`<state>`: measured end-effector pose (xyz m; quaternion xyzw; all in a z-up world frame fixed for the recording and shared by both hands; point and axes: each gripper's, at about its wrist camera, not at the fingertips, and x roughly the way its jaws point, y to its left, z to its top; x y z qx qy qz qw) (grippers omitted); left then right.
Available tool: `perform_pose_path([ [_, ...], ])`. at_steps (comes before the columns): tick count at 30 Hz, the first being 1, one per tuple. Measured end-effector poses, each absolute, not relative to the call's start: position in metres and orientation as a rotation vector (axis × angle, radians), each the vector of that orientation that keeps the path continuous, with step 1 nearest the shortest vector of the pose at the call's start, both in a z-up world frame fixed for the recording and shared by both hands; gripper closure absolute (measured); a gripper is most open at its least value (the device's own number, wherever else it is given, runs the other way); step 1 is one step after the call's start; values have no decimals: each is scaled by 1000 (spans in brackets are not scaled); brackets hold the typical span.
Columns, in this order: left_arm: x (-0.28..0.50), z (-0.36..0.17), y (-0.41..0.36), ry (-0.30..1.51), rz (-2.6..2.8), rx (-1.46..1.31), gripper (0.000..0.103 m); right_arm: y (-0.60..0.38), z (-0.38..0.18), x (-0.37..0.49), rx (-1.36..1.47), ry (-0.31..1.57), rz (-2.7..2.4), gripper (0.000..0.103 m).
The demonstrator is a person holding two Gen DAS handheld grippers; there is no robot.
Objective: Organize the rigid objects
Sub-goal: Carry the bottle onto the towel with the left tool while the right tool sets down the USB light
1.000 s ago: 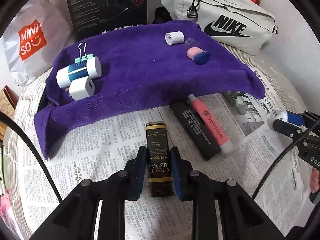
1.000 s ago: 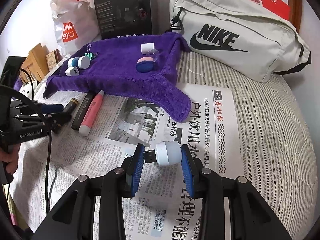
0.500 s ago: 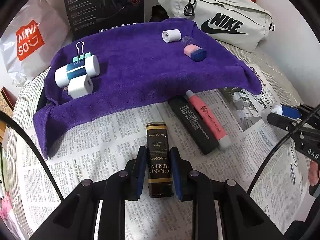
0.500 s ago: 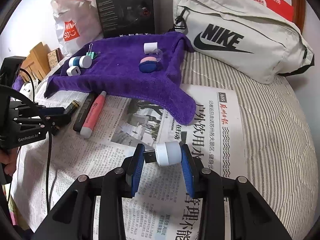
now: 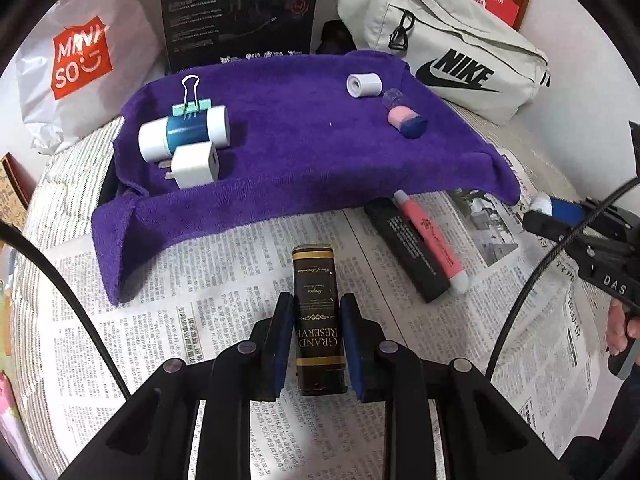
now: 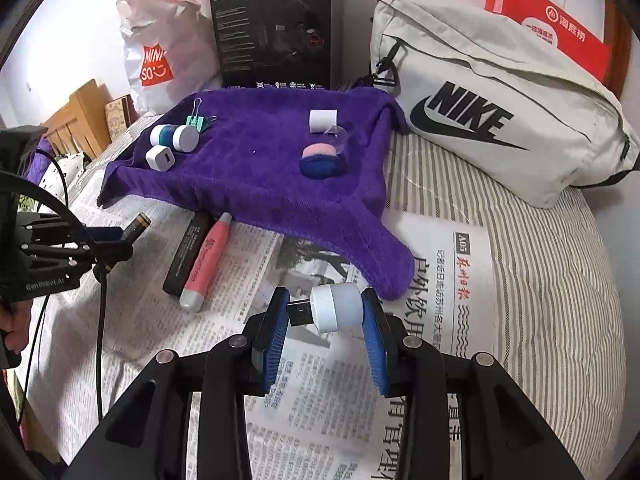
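Note:
My left gripper is shut on a dark brown box with gold "Grand Reserve" lettering, lifted over the newspaper. My right gripper is shut on a white USB plug light, its black connector pointing left. A purple towel lies ahead, carrying a white and blue cylinder, a white charger cube, a green binder clip, a small white roll and a pink and blue piece. A black stick and a pink tube lie on the newspaper by the towel's edge.
Behind the towel stand a black product box, a white Miniso bag and a grey Nike bag. Striped bedding extends to the right of the newspaper. Red cartons sit at the back right.
Both grippers have drifted slightly nearer the towel while keeping their grips; the towel and its objects sit a little lower and larger in the views.

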<state>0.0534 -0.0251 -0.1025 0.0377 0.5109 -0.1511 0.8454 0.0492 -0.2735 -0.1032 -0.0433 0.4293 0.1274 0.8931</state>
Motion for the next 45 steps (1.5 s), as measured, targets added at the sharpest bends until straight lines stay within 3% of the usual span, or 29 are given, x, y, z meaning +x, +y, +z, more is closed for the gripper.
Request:
perform_pose_path([
  [20,82,-59,0,1013,-317,38,80,-257,-73,87,-75,856,319,67],
  [45,151,-61,1,1053,-335,20,80,-240,-99,164,-67,986,337,67],
])
